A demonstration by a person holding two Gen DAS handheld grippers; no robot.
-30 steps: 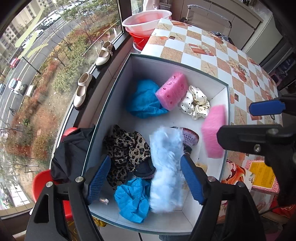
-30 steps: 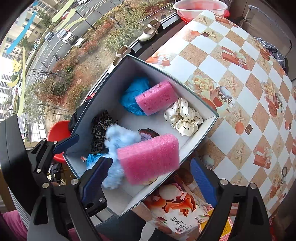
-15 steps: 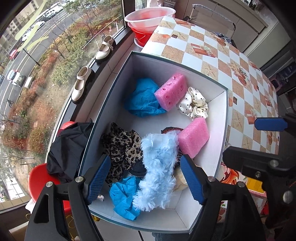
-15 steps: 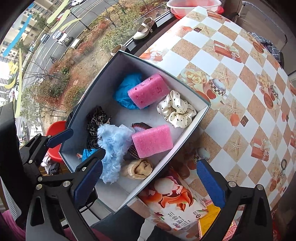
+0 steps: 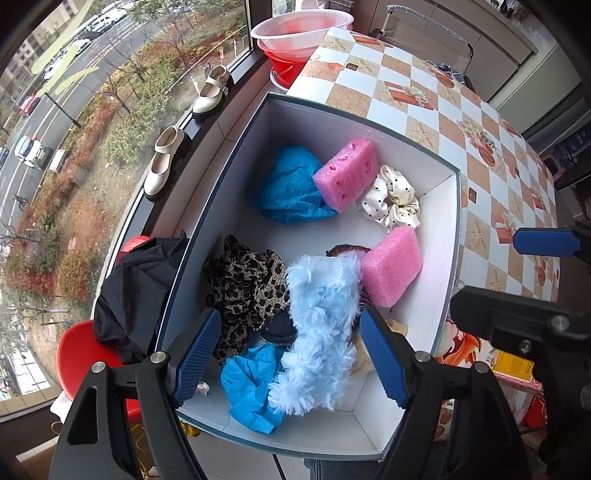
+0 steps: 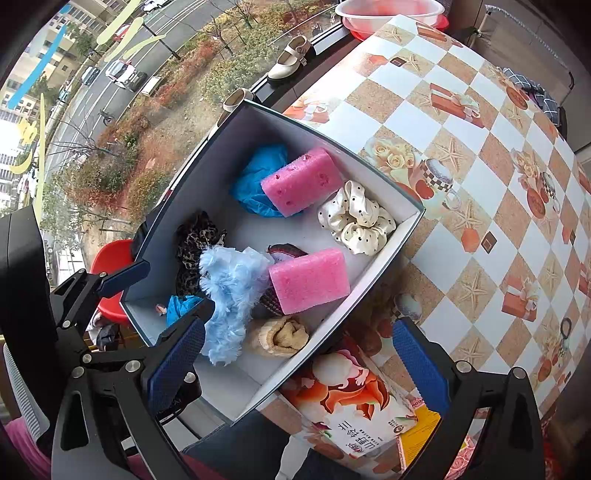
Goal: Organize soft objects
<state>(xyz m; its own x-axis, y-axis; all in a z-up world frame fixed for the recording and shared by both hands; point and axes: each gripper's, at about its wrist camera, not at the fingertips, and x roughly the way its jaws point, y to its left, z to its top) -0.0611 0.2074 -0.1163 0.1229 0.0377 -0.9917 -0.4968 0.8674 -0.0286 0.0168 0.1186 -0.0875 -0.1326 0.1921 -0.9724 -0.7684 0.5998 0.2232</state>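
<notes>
- On the checkered desk [image 6: 461, 177], a white-lined box [image 5: 448, 236] is sitting against the window side, holding all the soft objects.
- At the far end of the box, a blue cloth [image 5: 291, 188] is lying with a holed pink sponge [image 5: 347, 173] leaning on it; a cream polka-dot scrunchie [image 5: 391, 201] is resting just beside that sponge.
- Toward the middle, a second pink sponge [image 6: 309, 278] is lying against the right-hand wall, partly overlapping a dark knitted item [image 6: 286, 252] beneath it.
- A light-blue fluffy piece [image 5: 321, 328] is stretching from the middle to the near end, touching the second sponge on one side and a leopard-print fabric [image 5: 243, 284] on the other.
- Near the front wall, another blue cloth [image 5: 251, 384] is bunching beside the fluffy piece; a beige knitted item [image 6: 279, 336] is showing in the right wrist view, just below the second sponge.
- The left hand-held gripper [image 5: 291, 354] is hovering over the near end of the box, jaws spread wide — nothing between them.
- The right hand-held gripper [image 6: 299, 360] is hanging above the box's near corner, jaws likewise wide apart and gripping nothing.
- Beside the box on the desk, a printed carton [image 6: 351, 402] with orange artwork is lying under the right hand-held gripper.
- Outside the box, a pair of cream shoes [image 5: 166, 162] is standing on the window ledge, and a pink basin [image 5: 301, 33] is sitting past the desk's far corner.
- A black garment [image 5: 136, 291] is draping over a red chair [image 5: 79, 354] at the left of the box.
</notes>
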